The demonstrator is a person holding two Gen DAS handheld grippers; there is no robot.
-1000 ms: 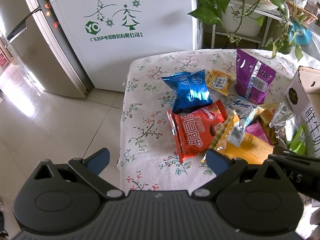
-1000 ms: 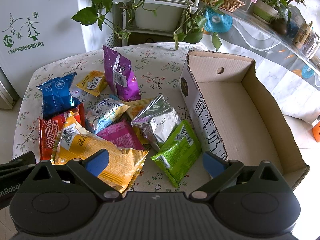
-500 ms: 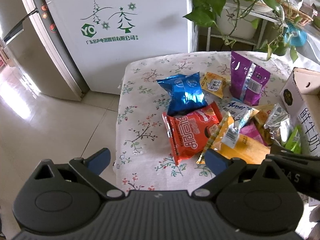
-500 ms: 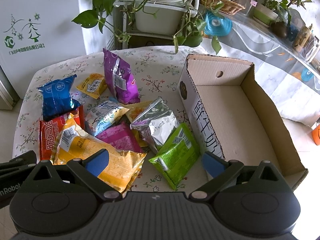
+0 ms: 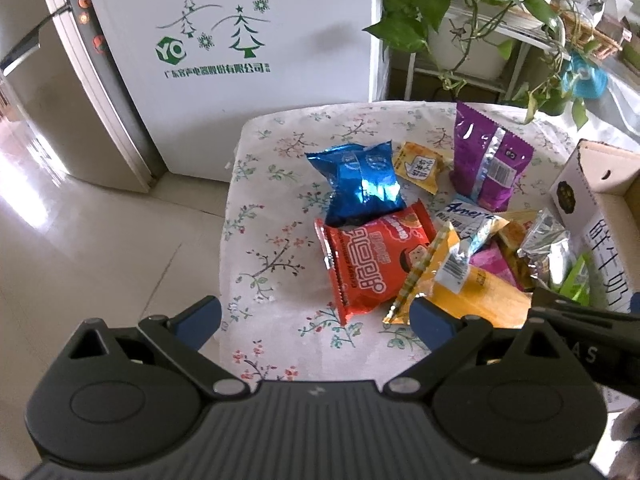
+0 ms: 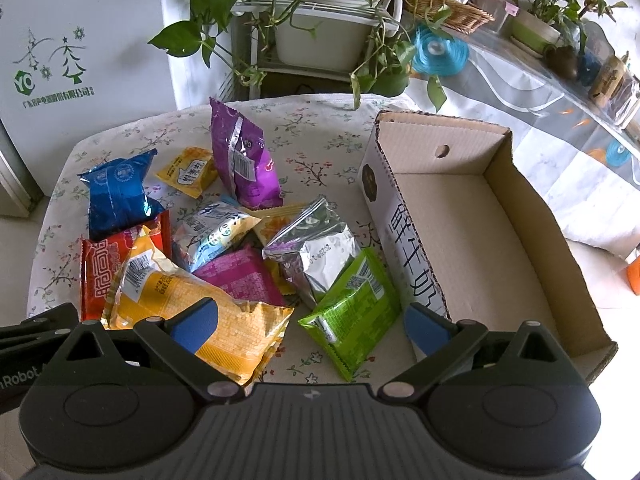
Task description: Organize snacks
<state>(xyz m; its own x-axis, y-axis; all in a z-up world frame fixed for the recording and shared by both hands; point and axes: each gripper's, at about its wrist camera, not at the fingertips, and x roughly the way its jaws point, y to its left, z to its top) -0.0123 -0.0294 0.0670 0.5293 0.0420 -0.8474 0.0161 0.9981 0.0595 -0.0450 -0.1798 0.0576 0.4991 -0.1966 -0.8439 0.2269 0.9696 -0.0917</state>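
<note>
Both tongs, left gripper (image 5: 314, 316) and right gripper (image 6: 312, 322), gape wide, holding nothing. Snacks sit heaped at 11 o'clock of your right; cardboard box (image 6: 520, 196) at 2. Green packet (image 6: 352, 312) overlaps the silver packet (image 6: 316, 250), so you risk dragging both.

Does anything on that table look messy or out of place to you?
Yes. The snack packets lie in a loose, overlapping heap on the floral tablecloth, while the cardboard box beside them holds nothing. The purple packet stands propped up, unlike the rest. Nothing looks torn or spilled.
</note>
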